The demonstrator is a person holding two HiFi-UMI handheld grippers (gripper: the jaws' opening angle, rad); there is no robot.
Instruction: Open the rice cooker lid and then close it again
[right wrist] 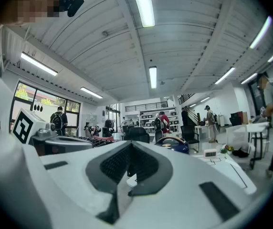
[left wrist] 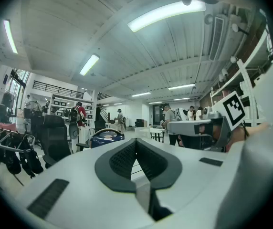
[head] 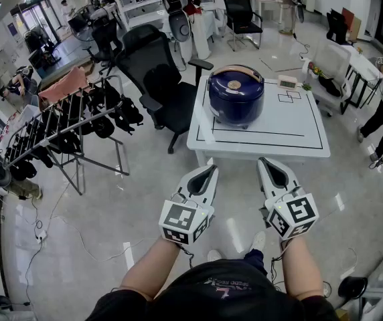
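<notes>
The left gripper (head: 209, 170) and right gripper (head: 264, 160) hang side by side, level, the jaws of all 2 pressed together on nothing, just short of the white table (head: 292, 134). The blue rice cooker (head: 236, 93) sits on its far left part, lid seemingly down

Dark blue rice cooker (head: 236, 96); white table (head: 298, 122) with black line markings.
</notes>
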